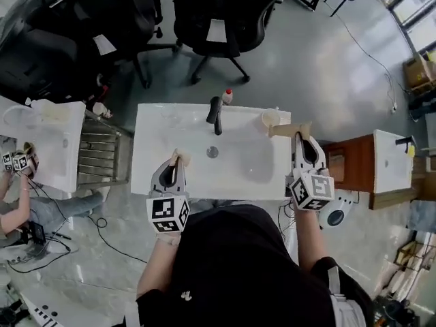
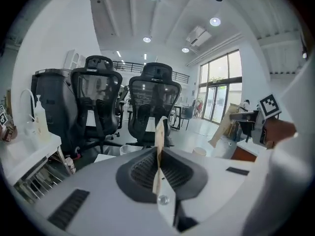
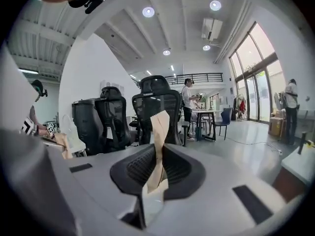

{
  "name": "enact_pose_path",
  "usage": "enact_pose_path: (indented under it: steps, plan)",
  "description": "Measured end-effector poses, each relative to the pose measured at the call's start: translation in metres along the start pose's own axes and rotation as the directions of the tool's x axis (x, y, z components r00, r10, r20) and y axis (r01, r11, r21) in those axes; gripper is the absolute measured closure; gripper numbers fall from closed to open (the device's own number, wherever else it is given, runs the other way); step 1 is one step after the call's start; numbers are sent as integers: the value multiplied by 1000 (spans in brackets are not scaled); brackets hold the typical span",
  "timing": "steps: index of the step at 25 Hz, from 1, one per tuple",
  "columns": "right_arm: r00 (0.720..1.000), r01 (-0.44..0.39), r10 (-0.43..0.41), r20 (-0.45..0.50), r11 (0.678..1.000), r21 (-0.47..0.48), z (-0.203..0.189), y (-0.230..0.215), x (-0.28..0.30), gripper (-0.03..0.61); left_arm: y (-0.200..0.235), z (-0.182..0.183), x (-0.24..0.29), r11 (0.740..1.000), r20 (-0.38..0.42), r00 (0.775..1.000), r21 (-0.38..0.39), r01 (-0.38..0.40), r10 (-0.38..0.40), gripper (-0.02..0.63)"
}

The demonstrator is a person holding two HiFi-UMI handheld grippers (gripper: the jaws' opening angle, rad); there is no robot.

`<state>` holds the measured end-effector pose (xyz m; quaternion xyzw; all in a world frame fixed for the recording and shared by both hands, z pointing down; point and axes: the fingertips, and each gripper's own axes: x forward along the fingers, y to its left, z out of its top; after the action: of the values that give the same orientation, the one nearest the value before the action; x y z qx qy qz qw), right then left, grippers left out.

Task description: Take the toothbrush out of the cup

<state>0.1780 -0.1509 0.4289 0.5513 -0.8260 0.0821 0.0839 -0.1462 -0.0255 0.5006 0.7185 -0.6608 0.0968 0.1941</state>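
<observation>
A beige cup (image 1: 270,118) stands at the back right of the white sink counter (image 1: 157,125); in the left gripper view the cup (image 2: 199,151) shows low down beyond the jaws. No toothbrush shows in any view. My right gripper (image 1: 294,129) hangs just right of the cup, over the counter's right edge. Its tan taped pads (image 3: 160,119) are pressed together with nothing between them. My left gripper (image 1: 178,157) is over the front left of the basin, also shut and empty, with its pads (image 2: 160,129) meeting edge to edge.
A black faucet (image 1: 214,114) and a small bottle with a red cap (image 1: 227,96) stand at the back of the basin, with the drain (image 1: 212,152) in its middle. Black office chairs (image 1: 218,19) stand behind. A wooden cabinet (image 1: 347,162) is at the right, a metal rack (image 1: 99,152) at the left.
</observation>
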Motion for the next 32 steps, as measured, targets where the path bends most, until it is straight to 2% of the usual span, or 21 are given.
enact_pose_path:
  steps: [8, 19, 32]
  plan:
    - [999, -25, 26, -45, 999, 28, -27, 28, -35, 525, -24, 2, 15, 994, -8, 995, 34, 100, -100, 583]
    - [995, -17, 23, -97, 998, 60, -63, 46, -57, 525, -56, 7, 31, 970, -23, 973, 82, 229, -228, 583]
    - [995, -17, 25, -96, 997, 80, -67, 44, -53, 525, -72, 15, 42, 947, -27, 952, 95, 306, -305, 583]
